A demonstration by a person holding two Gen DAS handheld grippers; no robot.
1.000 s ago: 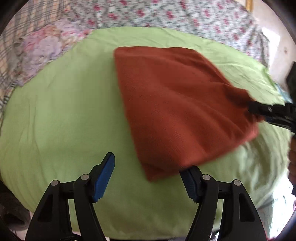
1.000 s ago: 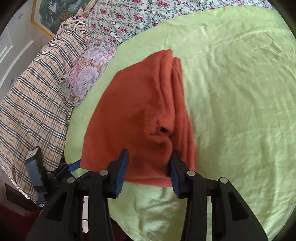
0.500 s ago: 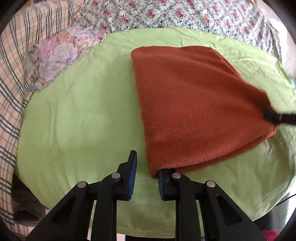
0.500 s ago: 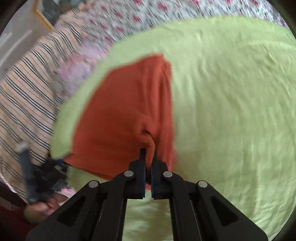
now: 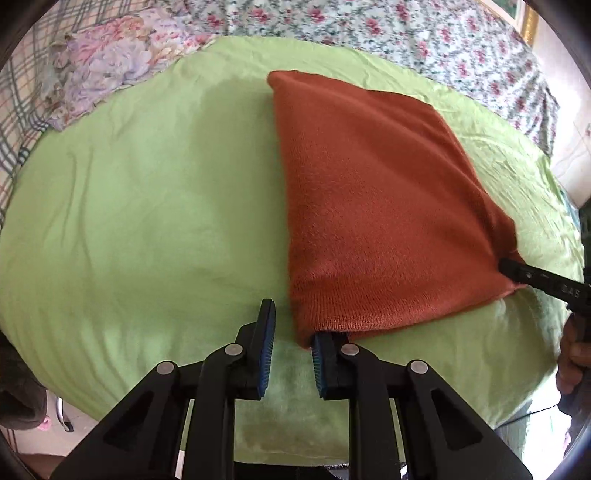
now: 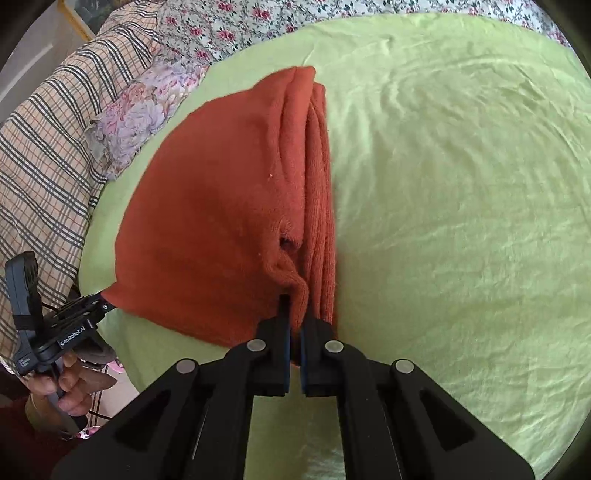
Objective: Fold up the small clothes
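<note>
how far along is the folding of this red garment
Done: the red garment lies folded into layers on the green sheet. In hand: the right gripper is shut on one near corner; the left gripper sits open at the other, not gripping. Left: probably grip there and make the next fold.

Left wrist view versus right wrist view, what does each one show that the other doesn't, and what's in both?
Only the left wrist view shows the left gripper from behind: a visible gap between its blue pads, and the garment's near corner lying over the right-hand pad, not between them.

Only the right wrist view shows the right gripper shut on a bunched fold of the garment, the stacked folded layers along that edge, and the person's hand holding the left gripper's handle.

Both show the rust-orange knitted garment on the green sheet, the lilac floral cloth and the floral bedspread.
</note>
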